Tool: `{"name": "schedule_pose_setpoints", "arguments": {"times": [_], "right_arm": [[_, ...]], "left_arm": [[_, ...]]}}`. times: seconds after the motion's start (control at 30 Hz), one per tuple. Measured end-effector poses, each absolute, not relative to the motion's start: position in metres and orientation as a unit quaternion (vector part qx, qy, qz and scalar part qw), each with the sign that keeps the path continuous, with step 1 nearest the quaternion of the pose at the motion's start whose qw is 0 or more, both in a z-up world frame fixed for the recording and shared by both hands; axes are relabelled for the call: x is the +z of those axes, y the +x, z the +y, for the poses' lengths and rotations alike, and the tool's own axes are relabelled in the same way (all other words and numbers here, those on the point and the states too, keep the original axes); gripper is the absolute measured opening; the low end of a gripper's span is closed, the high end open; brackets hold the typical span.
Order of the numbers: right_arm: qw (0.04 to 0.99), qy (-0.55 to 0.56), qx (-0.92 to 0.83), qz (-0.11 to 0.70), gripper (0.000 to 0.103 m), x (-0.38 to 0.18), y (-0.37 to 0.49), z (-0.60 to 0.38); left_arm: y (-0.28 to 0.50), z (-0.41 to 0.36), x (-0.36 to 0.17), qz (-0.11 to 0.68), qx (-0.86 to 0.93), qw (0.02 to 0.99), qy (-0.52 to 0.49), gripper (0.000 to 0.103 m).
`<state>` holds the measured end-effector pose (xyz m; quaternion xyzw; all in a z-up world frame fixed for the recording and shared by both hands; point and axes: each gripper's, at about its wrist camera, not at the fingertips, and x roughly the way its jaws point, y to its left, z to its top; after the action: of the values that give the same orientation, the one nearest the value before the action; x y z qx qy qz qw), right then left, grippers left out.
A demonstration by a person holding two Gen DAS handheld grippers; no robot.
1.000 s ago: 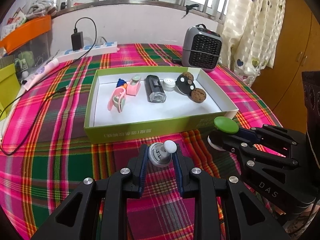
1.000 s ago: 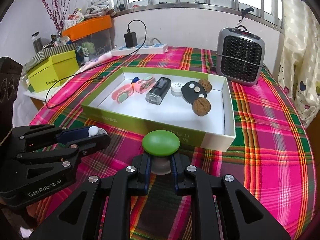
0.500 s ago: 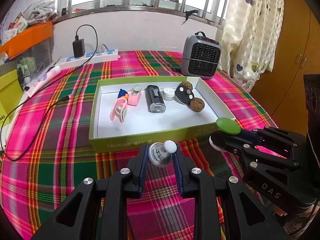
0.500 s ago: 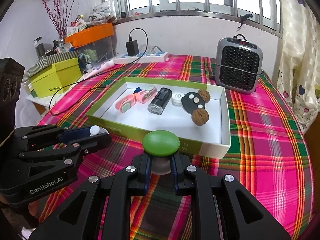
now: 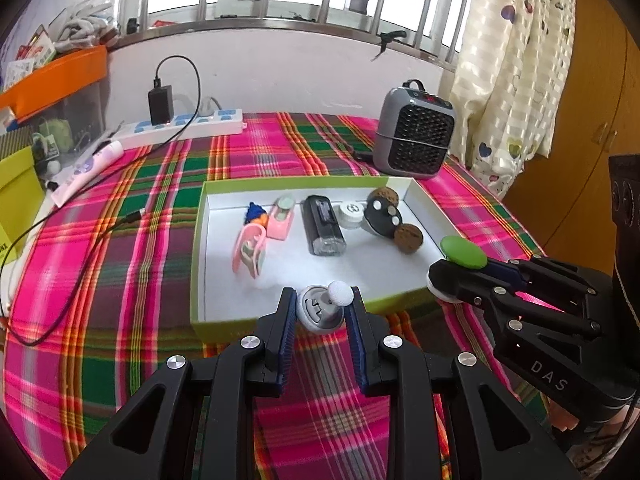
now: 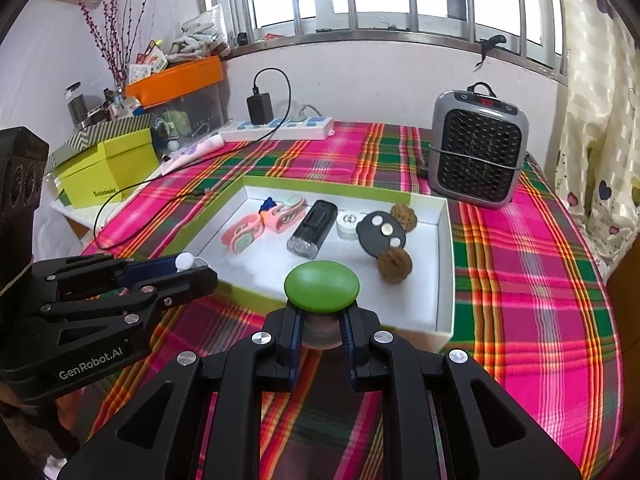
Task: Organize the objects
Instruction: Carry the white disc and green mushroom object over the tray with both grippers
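Observation:
My left gripper [image 5: 321, 314] is shut on a grey round knob with a white ball [image 5: 322, 311], held over the near wall of the green-rimmed white box [image 5: 199, 240]. My right gripper [image 6: 321, 322] is shut on a green-capped item [image 6: 321, 287], held over the box's [image 6: 446, 272] near wall; it shows at the right of the left wrist view [image 5: 463, 253]. Inside the box lie pink clips [image 5: 250, 249], a black device [image 5: 322, 230], a white round case [image 5: 351, 216], a black disc [image 5: 382, 216] and two walnuts [image 5: 408, 238].
A grey heater [image 6: 478, 154] stands behind the box at the right. A power strip with a charger [image 6: 280, 126] and a cable [image 5: 80, 280] lie at the back left. A yellow-green box [image 6: 108, 172] and orange bin [image 6: 176, 80] stand at the left edge.
Both grippers have risen and moved forward with their items; they now hang over the box's near wall, and the box sits lower and closer in both views.

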<state>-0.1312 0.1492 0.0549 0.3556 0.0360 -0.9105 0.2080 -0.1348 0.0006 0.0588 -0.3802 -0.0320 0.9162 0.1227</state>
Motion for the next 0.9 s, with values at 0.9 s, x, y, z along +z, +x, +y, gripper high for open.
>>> {"name": "schedule_pose_setpoints", "arguments": {"times": [0.9], "right_arm": [[0.214, 0.397, -0.891, 0.045, 0.018, 0.025, -0.196, 0.134]], "left_arm": [[-0.196, -0.003, 0.026, -0.029, 0.9, 0.112, -0.42, 0.022]]}}
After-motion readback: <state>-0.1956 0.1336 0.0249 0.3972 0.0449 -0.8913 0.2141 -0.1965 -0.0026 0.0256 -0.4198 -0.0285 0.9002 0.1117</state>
